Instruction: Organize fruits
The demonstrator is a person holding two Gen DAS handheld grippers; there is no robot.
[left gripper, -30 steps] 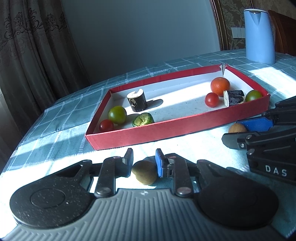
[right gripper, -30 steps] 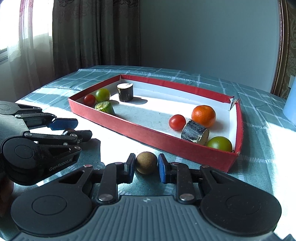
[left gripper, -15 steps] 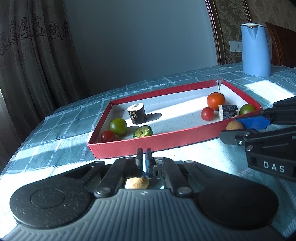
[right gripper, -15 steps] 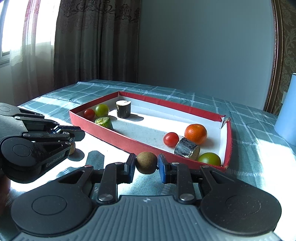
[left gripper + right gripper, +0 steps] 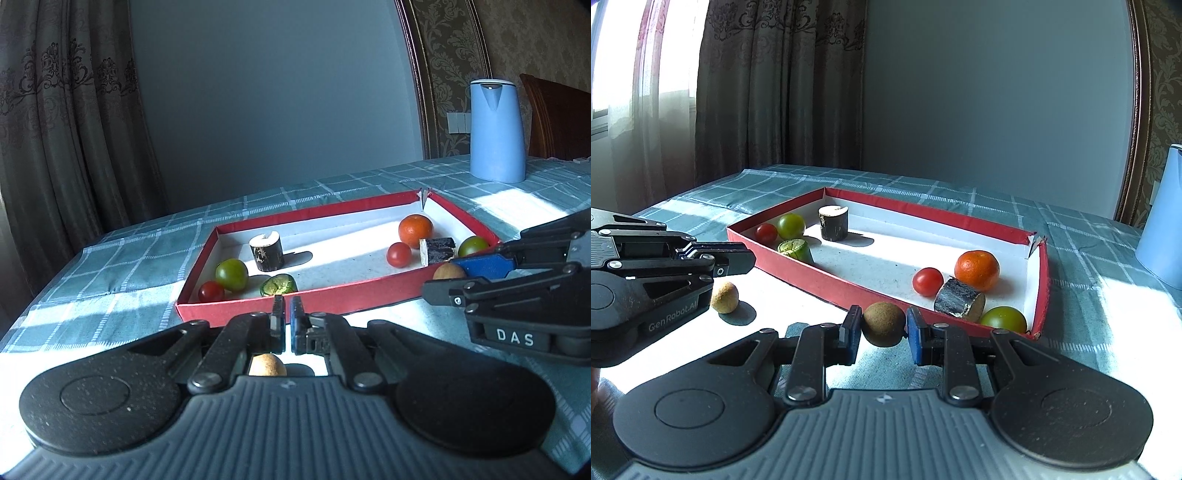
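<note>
Ahead of both, on the checked worktop [image 5: 122, 266]: red tray [image 5: 827, 275] with orange [image 5: 977, 269], tomatoes, green fruits, two log pieces. Blue kettle [image 5: 496, 131] far beyond, to the right. Right hand-held gripper [image 5: 884, 325] clenched on a round brown fruit [image 5: 884, 324], rough-skinned, raised just before the tray wall. Left hand-held gripper [image 5: 285, 318] closed, empty; tan fruit [image 5: 267, 365] lying beneath it on the worktop.

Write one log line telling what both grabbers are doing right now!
left gripper: shut, empty, small brown fruit lies on tablecloth | right gripper: shut on brown round fruit, near red tray
</note>
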